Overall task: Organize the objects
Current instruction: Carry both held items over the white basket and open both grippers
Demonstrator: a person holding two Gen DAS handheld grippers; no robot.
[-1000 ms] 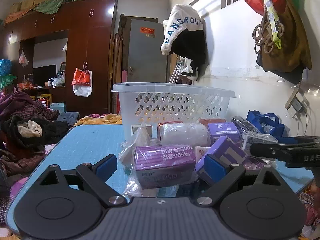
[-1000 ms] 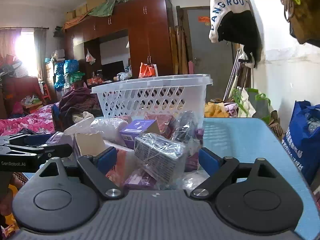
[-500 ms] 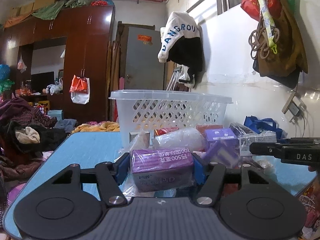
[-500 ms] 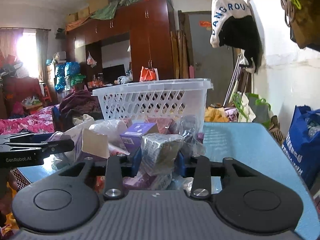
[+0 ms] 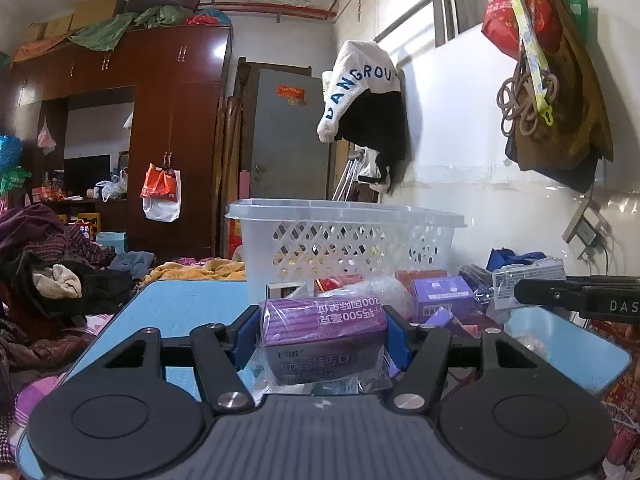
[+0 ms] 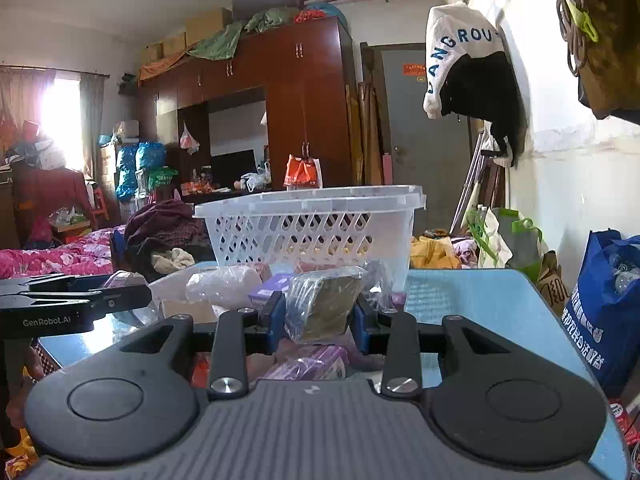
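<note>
My left gripper point(image 5: 322, 336) is shut on a purple box wrapped in clear plastic point(image 5: 324, 334) and holds it above the blue table point(image 5: 180, 308). My right gripper point(image 6: 318, 318) is shut on a plastic-wrapped dark packet point(image 6: 324, 304), lifted over the pile. A white lattice basket point(image 5: 348, 240) stands behind the pile; it also shows in the right wrist view point(image 6: 316, 232). More boxes lie in the pile: a small purple box point(image 5: 440, 300) and a white bagged bundle point(image 6: 224, 286). The right gripper's side shows in the left wrist view point(image 5: 580, 294), the left gripper's in the right wrist view point(image 6: 72, 308).
A blue bag point(image 6: 604, 308) hangs off the table's right side. Clothes are heaped on a bed at the left point(image 5: 44, 280). A wall with hanging bags and a jacket point(image 5: 364, 108) runs along the right. A brown wardrobe point(image 6: 304, 112) stands at the back.
Both grippers closed from open onto their items, the left on the purple box and the right on the wrapped packet, and both have lifted them slightly.
</note>
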